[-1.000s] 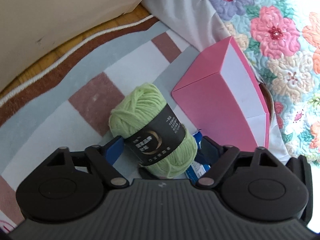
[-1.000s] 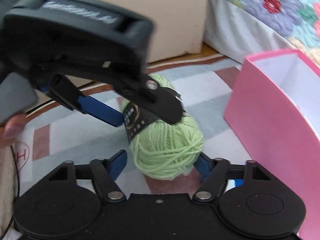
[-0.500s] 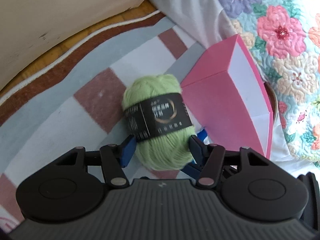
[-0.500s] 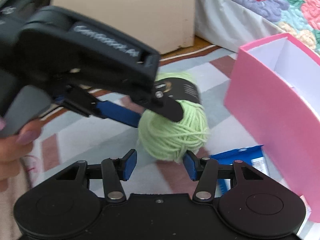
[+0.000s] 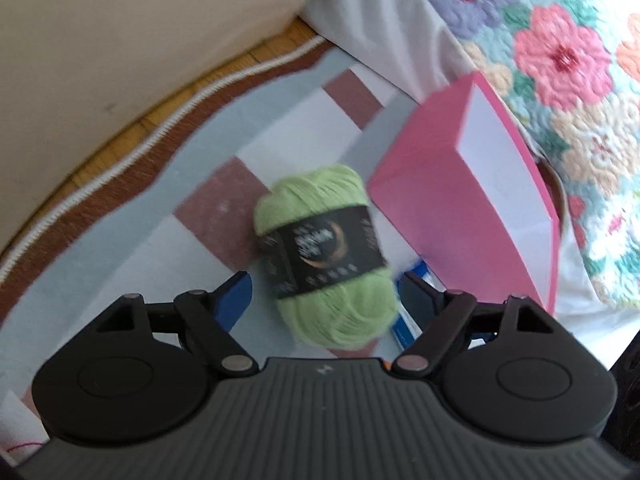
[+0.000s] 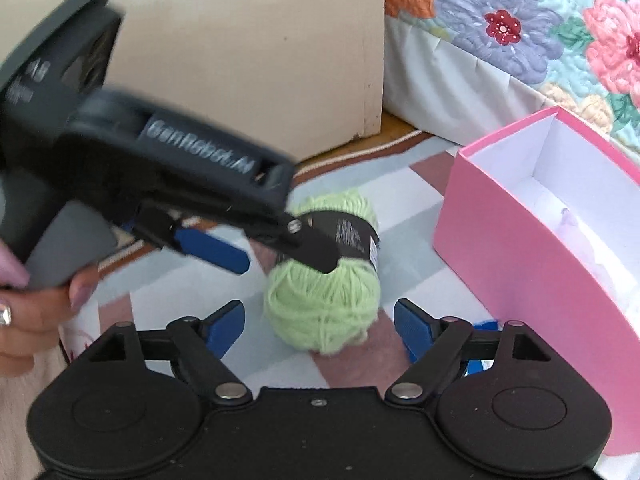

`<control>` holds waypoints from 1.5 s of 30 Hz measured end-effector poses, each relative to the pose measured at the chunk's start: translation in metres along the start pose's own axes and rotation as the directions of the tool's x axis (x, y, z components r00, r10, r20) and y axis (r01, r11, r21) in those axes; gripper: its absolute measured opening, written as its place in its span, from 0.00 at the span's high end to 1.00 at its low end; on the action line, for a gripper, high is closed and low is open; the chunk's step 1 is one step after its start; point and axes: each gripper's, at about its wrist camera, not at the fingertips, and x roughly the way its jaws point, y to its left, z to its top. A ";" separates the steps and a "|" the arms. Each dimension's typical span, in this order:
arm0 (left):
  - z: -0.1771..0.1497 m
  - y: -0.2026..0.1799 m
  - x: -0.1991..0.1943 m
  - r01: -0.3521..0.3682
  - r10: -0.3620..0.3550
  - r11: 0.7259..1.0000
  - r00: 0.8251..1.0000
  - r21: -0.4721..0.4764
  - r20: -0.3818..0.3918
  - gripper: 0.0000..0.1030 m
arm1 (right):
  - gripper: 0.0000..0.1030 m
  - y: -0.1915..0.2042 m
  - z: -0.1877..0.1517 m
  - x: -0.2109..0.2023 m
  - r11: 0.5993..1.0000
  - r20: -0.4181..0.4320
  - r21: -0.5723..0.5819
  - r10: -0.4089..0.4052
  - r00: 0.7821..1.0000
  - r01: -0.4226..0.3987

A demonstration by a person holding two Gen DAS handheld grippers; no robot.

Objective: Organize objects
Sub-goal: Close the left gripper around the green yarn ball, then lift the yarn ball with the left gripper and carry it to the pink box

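Observation:
A light green yarn ball (image 5: 328, 248) with a black paper band is on the checked rug (image 5: 132, 264), blurred in the left wrist view. My left gripper (image 5: 326, 292) straddles its near end; the jaws are opening, with a gap between each blue pad and the wool. My right gripper (image 6: 320, 320) frames the same yarn ball (image 6: 320, 308) from another side, jaws also opening, pads clear of it. The left gripper (image 6: 286, 262) reaches over the ball in the right wrist view. A pink box (image 6: 520, 264) with a white inside stands open to the right.
A blue packet (image 6: 484, 364) lies on the rug by the pink box (image 5: 432, 216). A beige cabinet (image 6: 248, 52) stands behind, and a flowered quilt (image 5: 560, 60) hangs at the right. A hand (image 6: 24, 320) holds the left gripper at the left edge.
Both grippers narrowed around the yarn half a second ago and have now widened. The ball turned so that its band faces up. The right view rose slightly.

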 end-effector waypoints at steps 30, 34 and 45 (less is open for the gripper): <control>-0.016 -0.013 0.024 -0.008 0.016 0.988 0.998 0.152 -0.055 0.41 | 0.24 -0.003 -0.026 -0.001 0.981 0.003 0.195 -0.006 1.000 0.005; -0.014 -0.014 0.023 -0.001 0.010 0.987 0.999 0.163 -0.051 0.42 | 0.22 -0.007 -0.029 0.011 0.982 -0.002 0.184 0.033 0.999 -0.033; -0.018 -0.029 0.023 -0.012 0.023 0.967 0.999 0.254 -0.042 0.44 | 0.36 -0.008 -0.034 0.014 0.975 0.016 0.219 0.013 1.000 -0.016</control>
